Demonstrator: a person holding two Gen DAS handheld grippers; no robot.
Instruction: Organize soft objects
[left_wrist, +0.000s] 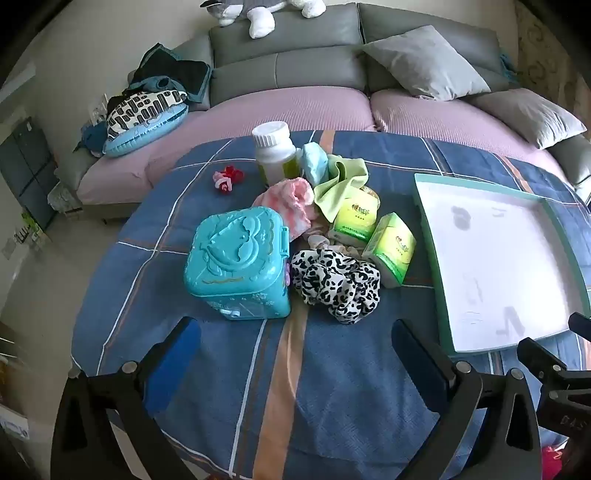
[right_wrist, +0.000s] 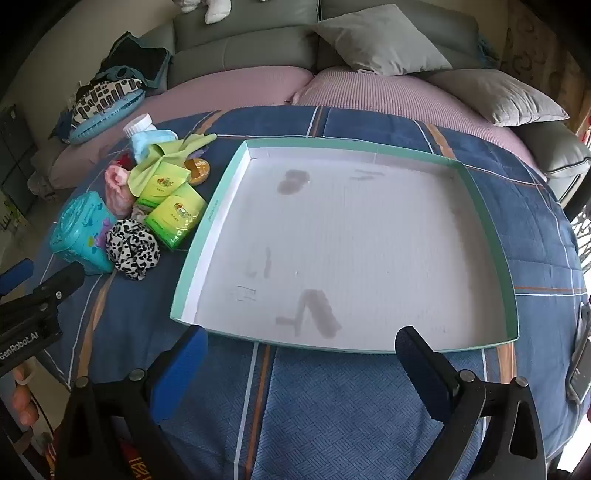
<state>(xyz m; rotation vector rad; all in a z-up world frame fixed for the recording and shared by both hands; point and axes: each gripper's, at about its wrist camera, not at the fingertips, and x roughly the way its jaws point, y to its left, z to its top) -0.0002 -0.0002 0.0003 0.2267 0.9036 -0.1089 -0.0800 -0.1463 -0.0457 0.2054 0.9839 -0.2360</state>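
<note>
We're looking down over a round table in a blue plaid cloth (left_wrist: 325, 387), and both tools are poised at its near edge. Our left gripper (left_wrist: 295, 339) has its jaws spread as wide as they go, nothing between the blue pads. Our right gripper (right_wrist: 299, 347) is just the same: fully spread and empty, hanging over the near rim of the shallow tray (right_wrist: 207, 236), which holds nothing yet.

Now the pile. The leopard-print scrunchie (left_wrist: 338, 284) is the nearest soft thing, lying straight ahead of the left gripper and a touch to its right, just beside the teal plastic box (left_wrist: 236, 262) and touching a green tissue pack (left_wrist: 391, 249). Behind it sit the pink knitted cloth (left_wrist: 291, 203), the green cloth (left_wrist: 341, 182) and the pale blue cloth (left_wrist: 314, 162) leaning on the white bottle (left_wrist: 275, 151).

From the right wrist view the whole pile sits well off to the left, beyond the tray's left wall, so we judge the left hand the nearer one by far.

The scrunchie is a crumpled ring, slightly longer from left to right across the left view and pointing nowhere in particular. Those jaws also open left to right, so they'd be spanning its length; a slight turn of the wrist would probably bite the narrower way.

The tray lies to the right of the pile, so the carry would run rightward.
</note>
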